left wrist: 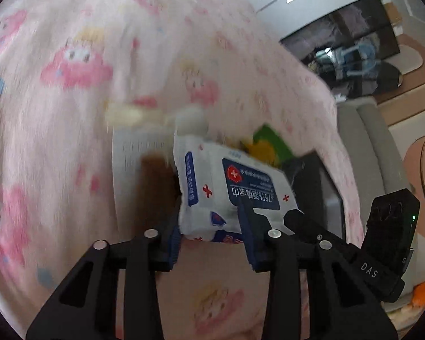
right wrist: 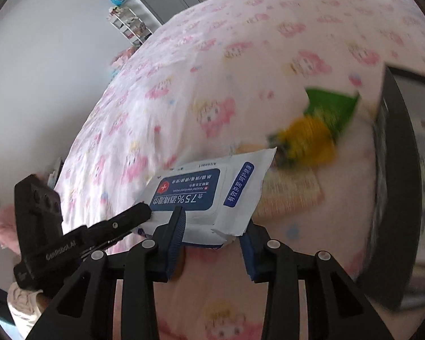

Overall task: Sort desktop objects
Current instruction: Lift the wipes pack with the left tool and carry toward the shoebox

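1. Both grippers, left gripper (left wrist: 209, 226) and right gripper (right wrist: 212, 229), clamp one alcohol wipes pack (right wrist: 209, 195) above the pink bedsheet (right wrist: 212, 70).
2. Soft, light and slick film, I'd say; grip the stiffer sealed edges.

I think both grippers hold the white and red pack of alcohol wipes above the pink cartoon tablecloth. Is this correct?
Not quite: the pack of alcohol wipes is white and blue, with only small red crosses on it. The right wrist view shows its blue label clearly. The rest holds: the left gripper and the right gripper both grip it above the pink cartoon tablecloth.
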Motion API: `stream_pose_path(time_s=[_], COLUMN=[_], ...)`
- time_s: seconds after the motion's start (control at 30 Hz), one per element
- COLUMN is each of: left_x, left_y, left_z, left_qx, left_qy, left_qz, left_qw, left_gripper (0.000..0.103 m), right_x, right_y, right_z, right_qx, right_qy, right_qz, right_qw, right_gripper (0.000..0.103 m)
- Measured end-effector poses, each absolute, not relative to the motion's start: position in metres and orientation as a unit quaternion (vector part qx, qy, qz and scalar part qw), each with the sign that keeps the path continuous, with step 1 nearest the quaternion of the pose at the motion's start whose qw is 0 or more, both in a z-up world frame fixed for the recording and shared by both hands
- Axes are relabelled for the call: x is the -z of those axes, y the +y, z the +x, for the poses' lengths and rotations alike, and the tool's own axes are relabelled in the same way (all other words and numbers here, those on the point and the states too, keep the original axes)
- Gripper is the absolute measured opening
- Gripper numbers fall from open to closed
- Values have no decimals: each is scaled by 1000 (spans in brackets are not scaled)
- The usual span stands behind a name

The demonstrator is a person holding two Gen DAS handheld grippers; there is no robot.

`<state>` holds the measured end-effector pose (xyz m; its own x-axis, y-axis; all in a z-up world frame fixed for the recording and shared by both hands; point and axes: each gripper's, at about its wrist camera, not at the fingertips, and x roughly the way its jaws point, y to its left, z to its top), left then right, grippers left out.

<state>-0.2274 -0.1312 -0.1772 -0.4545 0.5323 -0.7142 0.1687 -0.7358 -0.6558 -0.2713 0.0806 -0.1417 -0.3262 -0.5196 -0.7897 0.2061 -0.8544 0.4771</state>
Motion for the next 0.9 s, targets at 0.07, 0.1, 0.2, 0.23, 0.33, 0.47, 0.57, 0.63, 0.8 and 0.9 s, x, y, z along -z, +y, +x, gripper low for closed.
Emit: stream_pose_path(time_s=[0.07,0.1,0.2,0.23,0.33,0.47,0.57,0.63,0.8,0.9], left_x=[186,191,199,200,201,199,199,205,214,211], left_y=[-123,-118,-114,-117,-123,-125,-135,-129,-114,-111], left_z=[-220,-217,-213,-215,-217,-217,-218,-224,-220,-209], left_qx=[-767,-760,-747,-746,-743,-764,-770,-766,-750,-749], left_qy=[-339,-336,-336,-343,-362,-349,-362,-361,-343,-329], left_qz=[-532,-544,-562,-559,-552,-536,-520,-527,-558,-566], left_qw=[119,120,118,116,115,85,66,75,94,102], left_gripper=[45,46,46,46,43,38,38,40,42,41], right_x=[153,160,176,178,179,180,193,204,208,196], right_y=[86,88,99,102,106,118,122,118,115,124], right_z=[-261,-258,-251,-250,-251,-258,-263,-266,-263,-251], right_qx=[795,794,783,780,781,805,794,790,793,787], right_qy=[-140,-135,-155,-165,-160,-146,-177,-173,-162,-181], right_qz=[545,551,562,564,561,539,545,552,551,548], right_qw=[226,218,216,218,224,198,204,205,202,219], right_gripper=[33,33,35,35,35,37,46,50,48,41])
